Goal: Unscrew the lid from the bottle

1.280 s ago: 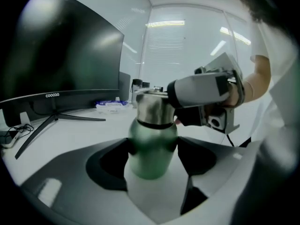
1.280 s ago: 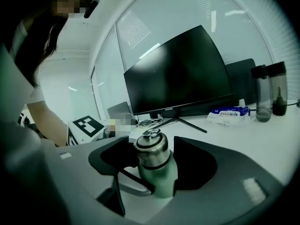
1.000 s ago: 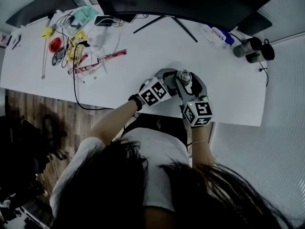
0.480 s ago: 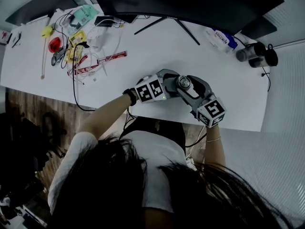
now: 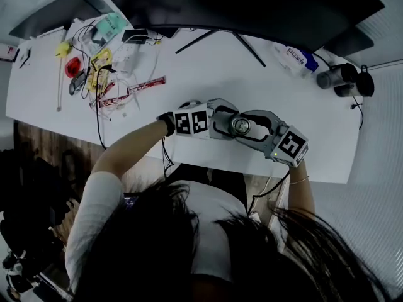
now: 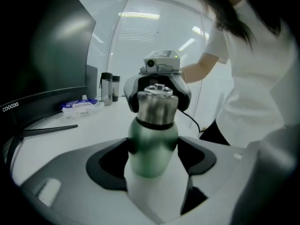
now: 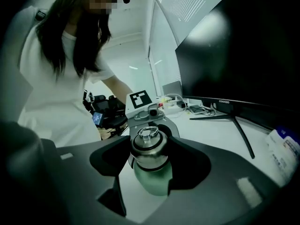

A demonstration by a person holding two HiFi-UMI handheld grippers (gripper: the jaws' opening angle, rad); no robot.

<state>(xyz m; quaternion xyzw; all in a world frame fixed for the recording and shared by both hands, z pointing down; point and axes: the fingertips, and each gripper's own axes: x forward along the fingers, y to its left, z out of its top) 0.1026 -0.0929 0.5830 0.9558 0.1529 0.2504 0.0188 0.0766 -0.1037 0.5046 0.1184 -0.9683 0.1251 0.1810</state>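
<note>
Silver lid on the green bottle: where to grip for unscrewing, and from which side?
Take the silver fluted metal lid by its side wall, coming in level from the side. The green metal bottle is held roughly upright by the left gripper, so that wall faces outward; the wire loop on top looks too small. The right gripper clamps there now.

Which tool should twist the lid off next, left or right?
Right. The right tool sits around the lid, pads apparently pressing it. The left tool clamps the green body of the bottle, so it likely serves best as the anchor.
</note>
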